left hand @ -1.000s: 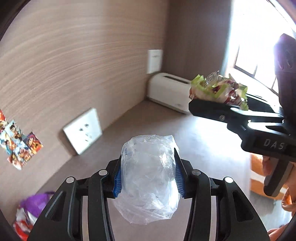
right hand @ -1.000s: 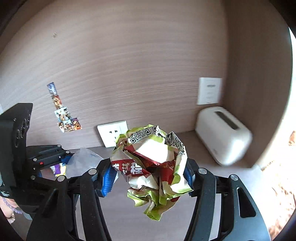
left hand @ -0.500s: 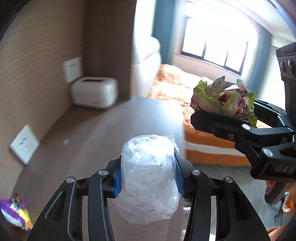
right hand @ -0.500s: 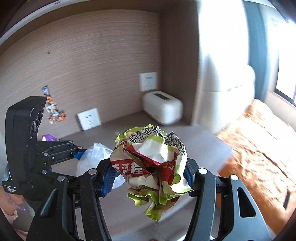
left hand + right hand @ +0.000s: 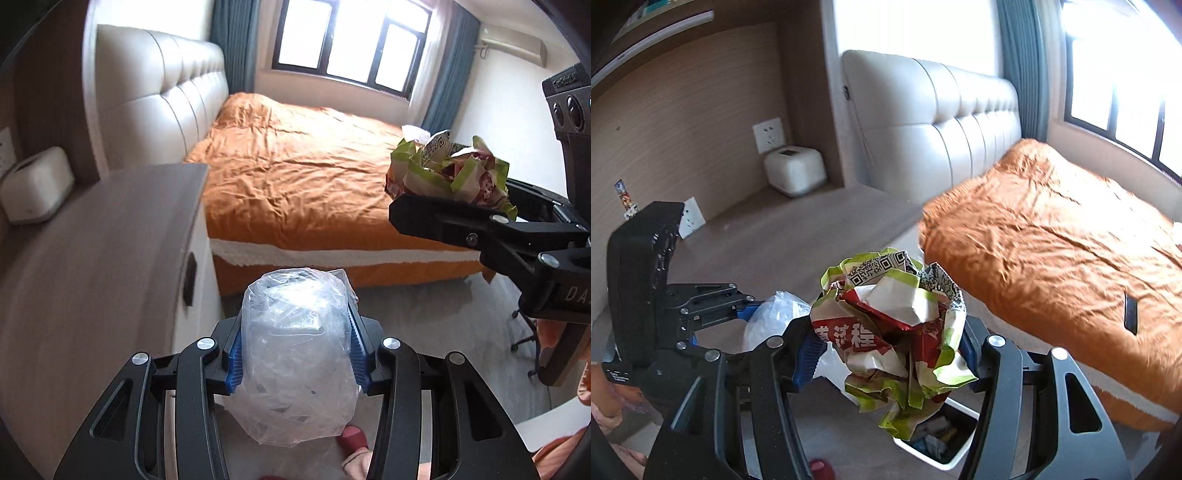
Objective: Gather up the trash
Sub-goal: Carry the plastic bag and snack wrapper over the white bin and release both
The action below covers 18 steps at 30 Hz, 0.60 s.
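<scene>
Crumpled wrapper (image 5: 894, 332) clamped between pads of right claw (image 5: 890, 347), held in air above white bin (image 5: 951, 441) on floor beside orange bed (image 5: 1052, 258). Clear plastic bag (image 5: 295, 354) pinched in left claw (image 5: 295, 358), off counter (image 5: 92, 258) edge.

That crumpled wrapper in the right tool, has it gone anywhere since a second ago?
Yes. The wrapper was in front of the desk wall; now it hangs past the desk's end, beside the bed, above a white bin.

Two black two-finger tools (image 5: 295, 354) (image 5: 886, 347); one crumpled clear plastic bag (image 5: 295, 369); one crumpled green-and-red paper wrapper (image 5: 897, 332); one white rectangular bin (image 5: 938, 439); one orange-covered bed (image 5: 295, 177).
</scene>
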### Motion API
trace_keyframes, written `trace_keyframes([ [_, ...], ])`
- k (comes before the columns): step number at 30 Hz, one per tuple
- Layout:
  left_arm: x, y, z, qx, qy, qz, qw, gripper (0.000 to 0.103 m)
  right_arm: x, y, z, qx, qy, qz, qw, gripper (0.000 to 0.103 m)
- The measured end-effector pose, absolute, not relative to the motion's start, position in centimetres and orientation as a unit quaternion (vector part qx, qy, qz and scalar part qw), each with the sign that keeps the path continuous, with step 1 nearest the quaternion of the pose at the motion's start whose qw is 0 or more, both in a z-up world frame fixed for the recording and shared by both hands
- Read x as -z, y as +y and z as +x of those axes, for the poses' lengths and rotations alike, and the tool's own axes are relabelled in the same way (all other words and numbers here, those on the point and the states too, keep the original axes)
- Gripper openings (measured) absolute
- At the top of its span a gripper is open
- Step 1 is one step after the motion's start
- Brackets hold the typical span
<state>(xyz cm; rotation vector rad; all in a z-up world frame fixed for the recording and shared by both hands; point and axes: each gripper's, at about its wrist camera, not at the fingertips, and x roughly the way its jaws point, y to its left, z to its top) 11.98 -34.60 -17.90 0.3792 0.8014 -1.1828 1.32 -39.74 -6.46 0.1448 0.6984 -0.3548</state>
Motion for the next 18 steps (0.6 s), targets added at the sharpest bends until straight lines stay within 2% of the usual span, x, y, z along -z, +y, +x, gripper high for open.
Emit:
trace_keyframes([
  [12,27.7,-43.7,7.0,0.554,0.401,0.229,0.693,0.045,15.1,-49.1,-3.3,0.172,0.389,0.115,0.898,0.061],
  [18,35.7,-46.3,5.2,0.566,0.416,0.249,0.667,0.045,24.2,-52.5,-4.1,0.147,0.433,0.141,0.878,0.061],
])
